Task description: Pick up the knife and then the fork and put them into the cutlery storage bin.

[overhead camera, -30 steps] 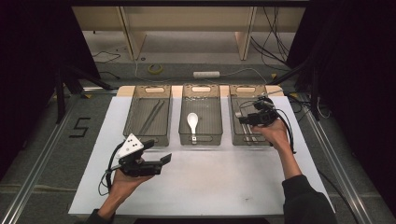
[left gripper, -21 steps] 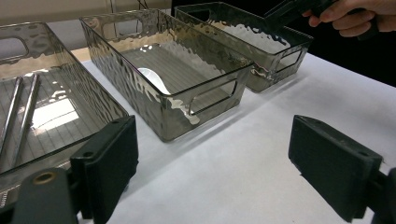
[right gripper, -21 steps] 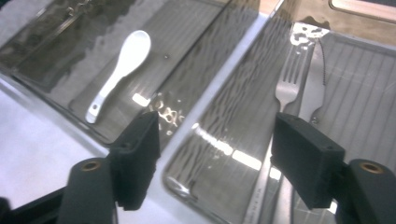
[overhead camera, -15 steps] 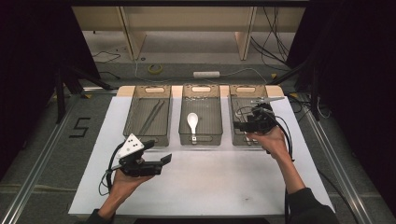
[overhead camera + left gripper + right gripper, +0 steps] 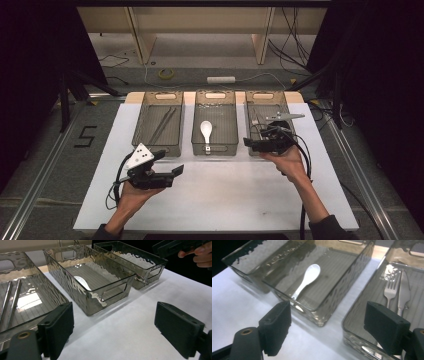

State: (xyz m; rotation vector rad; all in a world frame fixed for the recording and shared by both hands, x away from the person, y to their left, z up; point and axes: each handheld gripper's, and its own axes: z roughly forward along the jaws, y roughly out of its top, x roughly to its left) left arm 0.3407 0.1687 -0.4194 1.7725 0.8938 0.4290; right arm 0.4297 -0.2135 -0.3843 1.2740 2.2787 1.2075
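Three smoky clear bins stand in a row on a white mat (image 5: 225, 200). The left bin (image 5: 141, 131) holds two thin metal sticks (image 5: 162, 125). In the middle bin (image 5: 197, 142) lies a white spoon (image 5: 206, 129) (image 5: 308, 277). A fork (image 5: 390, 291) and a knife (image 5: 405, 293) rest in the right bin (image 5: 290, 107). My right gripper (image 5: 248, 144) (image 5: 328, 315) hovers at that bin's near edge, pointing left. Its jaws have just been opening and stand wide with nothing between them. Near the front left, my left gripper (image 5: 170, 162) (image 5: 113, 312) is open and empty.
Beyond the mat's far edge are a wooden table frame (image 5: 135, 30), floor cables, a tape roll (image 5: 166, 73) and a power strip (image 5: 221, 79). Metal rails (image 5: 35, 190) run along both sides. Bare mat lies between the two hands.
My right gripper has drawn back from over the right bin toward its near edge and slightly left. The left hand has kept still.
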